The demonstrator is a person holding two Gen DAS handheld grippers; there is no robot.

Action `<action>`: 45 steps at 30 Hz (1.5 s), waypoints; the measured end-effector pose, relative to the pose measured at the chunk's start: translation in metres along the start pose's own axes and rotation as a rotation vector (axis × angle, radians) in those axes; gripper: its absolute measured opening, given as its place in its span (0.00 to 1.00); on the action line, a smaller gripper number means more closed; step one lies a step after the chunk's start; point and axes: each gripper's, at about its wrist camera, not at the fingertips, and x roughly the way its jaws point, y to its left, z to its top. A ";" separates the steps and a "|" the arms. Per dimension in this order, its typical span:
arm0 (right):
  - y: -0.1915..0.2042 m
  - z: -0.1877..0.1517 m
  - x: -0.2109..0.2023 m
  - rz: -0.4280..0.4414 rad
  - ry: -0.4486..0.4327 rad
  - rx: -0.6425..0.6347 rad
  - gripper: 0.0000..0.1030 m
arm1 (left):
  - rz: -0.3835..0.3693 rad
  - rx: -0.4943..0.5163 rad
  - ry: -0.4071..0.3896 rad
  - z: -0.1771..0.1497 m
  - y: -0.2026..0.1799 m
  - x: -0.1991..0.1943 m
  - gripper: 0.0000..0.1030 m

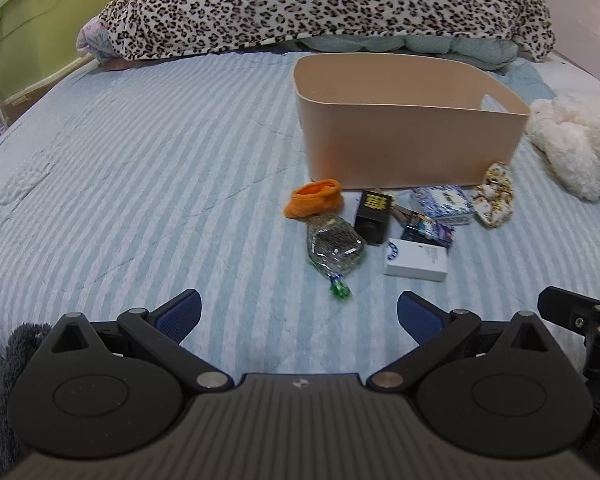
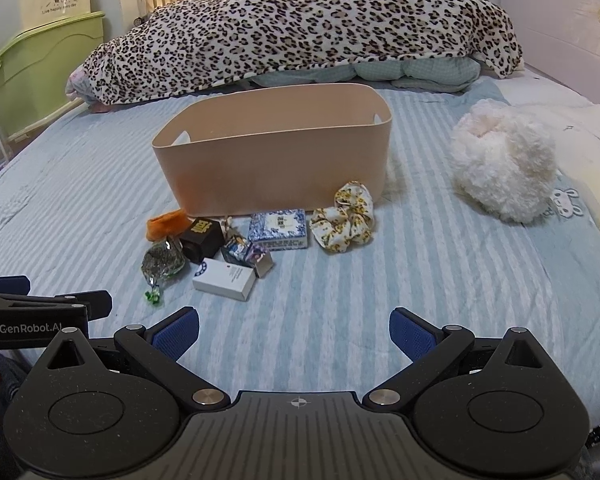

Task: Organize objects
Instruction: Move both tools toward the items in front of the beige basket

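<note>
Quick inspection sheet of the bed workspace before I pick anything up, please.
Surface: striped blue bedspread, flat.
Job's things: beige bin upright, contents hidden; in front lie an orange sock, clear bag, black box, white box, blue-white box, foil pack, floral scrunchie.
Clutter: white fluffy toy.
Grippers: left gripper and right gripper open, holding nothing.
Cables: nothing seen.
Surroundings: leopard blanket, green crates.
</note>
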 end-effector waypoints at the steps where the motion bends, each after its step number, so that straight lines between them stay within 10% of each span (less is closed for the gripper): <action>1: 0.000 0.002 0.003 0.003 0.000 -0.001 1.00 | 0.004 -0.002 0.002 0.002 0.001 0.003 1.00; 45: 0.044 0.025 0.141 0.108 0.156 -0.014 1.00 | -0.059 0.024 0.103 0.047 0.020 0.130 1.00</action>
